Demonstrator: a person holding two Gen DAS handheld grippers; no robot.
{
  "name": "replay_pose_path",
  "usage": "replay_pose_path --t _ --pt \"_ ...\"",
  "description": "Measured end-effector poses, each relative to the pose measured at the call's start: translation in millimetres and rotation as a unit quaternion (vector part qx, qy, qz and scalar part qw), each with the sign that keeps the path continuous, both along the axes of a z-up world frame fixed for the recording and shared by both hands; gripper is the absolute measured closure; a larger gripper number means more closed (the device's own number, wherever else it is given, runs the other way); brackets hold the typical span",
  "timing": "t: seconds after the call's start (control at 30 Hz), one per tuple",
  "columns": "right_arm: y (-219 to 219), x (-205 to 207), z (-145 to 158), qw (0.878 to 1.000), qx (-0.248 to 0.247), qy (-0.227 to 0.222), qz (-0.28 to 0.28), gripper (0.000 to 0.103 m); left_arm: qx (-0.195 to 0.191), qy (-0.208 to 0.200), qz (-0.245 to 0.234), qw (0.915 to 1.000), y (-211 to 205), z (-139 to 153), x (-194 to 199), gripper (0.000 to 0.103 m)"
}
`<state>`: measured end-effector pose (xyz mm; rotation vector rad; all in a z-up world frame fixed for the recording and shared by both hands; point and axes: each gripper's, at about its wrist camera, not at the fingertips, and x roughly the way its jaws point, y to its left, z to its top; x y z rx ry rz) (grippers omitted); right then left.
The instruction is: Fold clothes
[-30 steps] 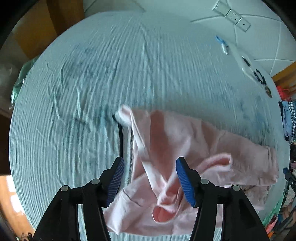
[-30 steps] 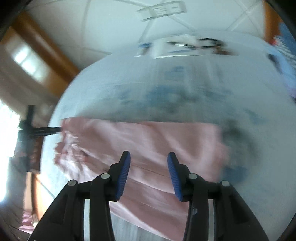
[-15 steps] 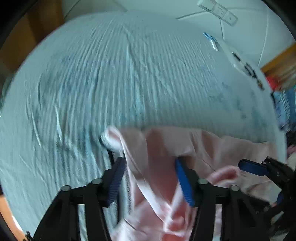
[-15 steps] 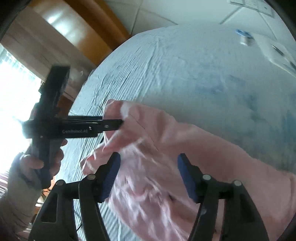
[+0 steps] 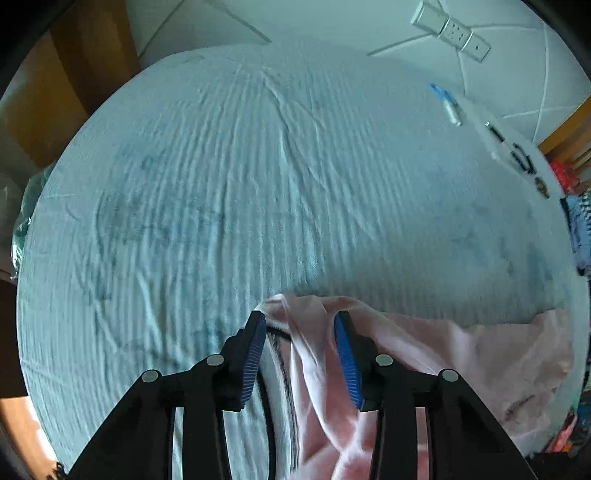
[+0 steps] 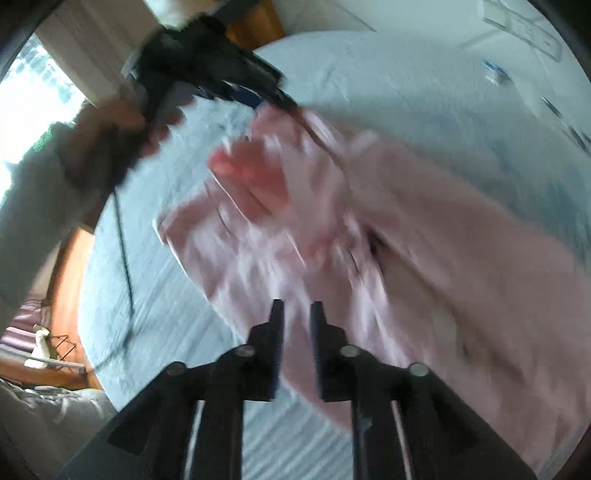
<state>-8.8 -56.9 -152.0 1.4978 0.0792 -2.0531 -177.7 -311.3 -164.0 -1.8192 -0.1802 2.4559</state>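
Observation:
A pale pink garment [image 5: 461, 350] lies crumpled on the light blue bed sheet [image 5: 258, 184]. My left gripper [image 5: 299, 321] has its blue pads either side of a raised fold of the garment, with a gap between pads and cloth. In the right wrist view the garment [image 6: 388, 240] is blurred and spread wide. My right gripper [image 6: 297, 308] has its jaws narrowed to a small gap at the garment's near edge; whether cloth is pinched is unclear. The left gripper [image 6: 284, 103] shows there at the garment's far corner, held by a hand.
A white strip with pens and small items [image 5: 509, 144] lies at the bed's far right. A wall socket [image 5: 450, 29] is on the wall behind. Piled clothes [image 5: 576, 221] sit at the right edge. Wooden furniture [image 5: 74, 74] stands at the left.
My left gripper has narrowed around a fold of the pink garment and lifted it. My right gripper has closed from wide open to a small gap and moved to the garment's near edge.

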Motion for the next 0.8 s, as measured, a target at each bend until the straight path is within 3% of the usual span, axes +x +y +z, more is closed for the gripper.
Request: replay_pose_path --t 0.07,0.2,0.37,0.47,0.5,0.57,0.63,0.73,0.8 --pt "28 10 3 0.999 -0.018 -0.002 -0.050 0.079 0.001 0.012 -0.007 0.9999 0 16 16 0.052" --pt "98 12 24 0.987 -0.019 0.022 -0.158 0.078 0.019 0.023 -0.020 0.9994 6 36 52 0.049" --pt "173 -2 36 0.965 0.025 0.032 -0.261 0.079 0.022 0.031 -0.031 0.9988 35 32 79 0.048" --pt "210 -23 38 0.956 0.044 0.028 -0.289 0.077 0.017 0.019 -0.025 0.9994 49 19 89 0.048" --pt "220 -31 37 0.955 0.053 0.026 -0.291 0.073 0.013 0.013 -0.019 0.9996 53 13 92 0.048" --pt "234 -47 32 0.955 0.071 0.023 -0.287 0.050 0.001 0.001 -0.002 1.0000 59 -1 102 0.048" --pt "241 -64 22 0.958 0.082 0.016 -0.273 0.041 -0.012 -0.012 0.016 0.9997 65 -14 111 0.048" --pt "245 -87 -7 0.972 0.109 -0.015 -0.210 0.041 -0.048 -0.022 0.050 0.9973 76 -28 126 0.048" --pt "246 -95 -23 0.978 0.132 -0.029 -0.157 0.071 -0.090 -0.025 0.084 0.9920 86 -27 135 0.045"
